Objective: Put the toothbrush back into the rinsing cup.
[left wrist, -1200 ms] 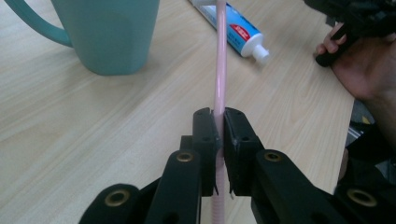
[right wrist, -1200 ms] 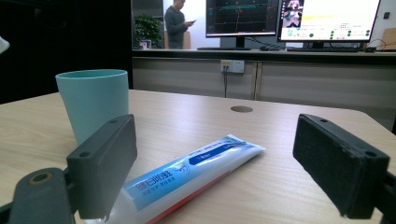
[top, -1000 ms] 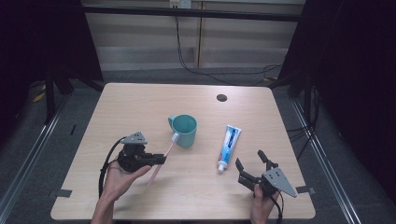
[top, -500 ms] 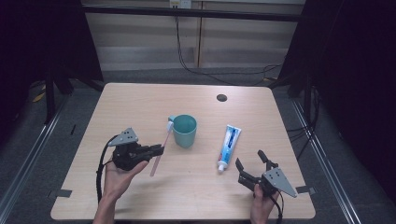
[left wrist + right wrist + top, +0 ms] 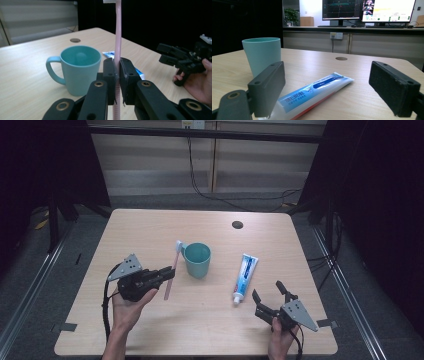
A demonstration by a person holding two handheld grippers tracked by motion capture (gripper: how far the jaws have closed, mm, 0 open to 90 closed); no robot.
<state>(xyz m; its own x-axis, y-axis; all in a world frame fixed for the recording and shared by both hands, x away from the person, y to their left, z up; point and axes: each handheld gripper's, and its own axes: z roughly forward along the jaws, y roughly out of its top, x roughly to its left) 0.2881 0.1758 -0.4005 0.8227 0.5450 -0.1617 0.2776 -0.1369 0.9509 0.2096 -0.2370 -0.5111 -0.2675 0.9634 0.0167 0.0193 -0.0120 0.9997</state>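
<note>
I see the teal mug (image 5: 197, 260) standing empty mid-bench, handle toward my left claw (image 5: 167, 274), which is clamped on a pink toothbrush (image 5: 171, 270) just beside the mug's rim. My right claw (image 5: 267, 296) gapes apart near the toothpaste tube (image 5: 244, 277). Bare bench (image 5: 150, 227) lies beyond the mug, up to the far edge.

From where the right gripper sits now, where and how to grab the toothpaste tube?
Take the toothpaste tube across its body, just up from the cap, which points at the right gripper. It lies flat, lengthwise toward the open fingers, so come down from above, straddling its long sides.
</note>
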